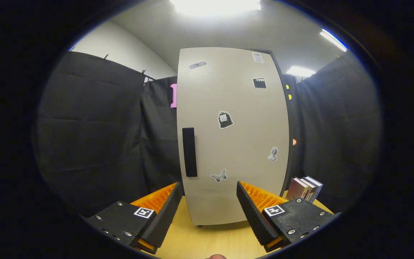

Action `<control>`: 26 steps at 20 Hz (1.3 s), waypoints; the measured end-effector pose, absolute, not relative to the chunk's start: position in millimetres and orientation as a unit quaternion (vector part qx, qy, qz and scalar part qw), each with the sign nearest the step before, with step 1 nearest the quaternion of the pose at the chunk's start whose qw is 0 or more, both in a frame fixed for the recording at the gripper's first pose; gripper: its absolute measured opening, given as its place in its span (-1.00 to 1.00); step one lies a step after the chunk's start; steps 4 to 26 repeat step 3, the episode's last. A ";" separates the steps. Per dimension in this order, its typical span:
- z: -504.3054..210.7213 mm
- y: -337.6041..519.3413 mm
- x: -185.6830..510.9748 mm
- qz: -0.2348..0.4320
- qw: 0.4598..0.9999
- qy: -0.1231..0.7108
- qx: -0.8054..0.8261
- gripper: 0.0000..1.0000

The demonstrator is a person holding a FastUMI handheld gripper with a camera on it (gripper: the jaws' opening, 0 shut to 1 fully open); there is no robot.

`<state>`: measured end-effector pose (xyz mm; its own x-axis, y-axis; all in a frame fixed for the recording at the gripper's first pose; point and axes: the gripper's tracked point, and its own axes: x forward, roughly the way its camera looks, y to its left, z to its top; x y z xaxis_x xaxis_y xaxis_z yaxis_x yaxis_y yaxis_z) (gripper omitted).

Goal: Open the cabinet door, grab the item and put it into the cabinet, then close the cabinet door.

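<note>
A tall pale cabinet (pixel 234 136) stands upright on the wooden table (pixel 207 241), its door shut and covered with a few small stickers. A dark vertical handle (pixel 189 152) runs along the door's left side, a little above and beyond my left finger. My gripper (pixel 208 190) is open, with its fingers (pixel 165 212) spread wide in front of the cabinet's lower part and nothing between them. A few books (pixel 306 187) stand against the cabinet's right side, just beyond my right finger.
Black cloth walls (pixel 95 136) close in the booth on the left, behind and on the right of the cabinet. Ceiling lights (pixel 216 5) glare overhead. The cabinet sits close to the table's back.
</note>
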<state>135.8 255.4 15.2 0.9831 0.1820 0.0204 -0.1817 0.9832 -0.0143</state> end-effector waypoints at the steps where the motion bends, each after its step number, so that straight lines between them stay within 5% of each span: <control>1: 14.7 255.1 136.4 0.089 0.996 -0.009 -0.007 0.90; 26: 15.3 255.3 135.8 0.089 0.996 -0.011 -0.011 0.90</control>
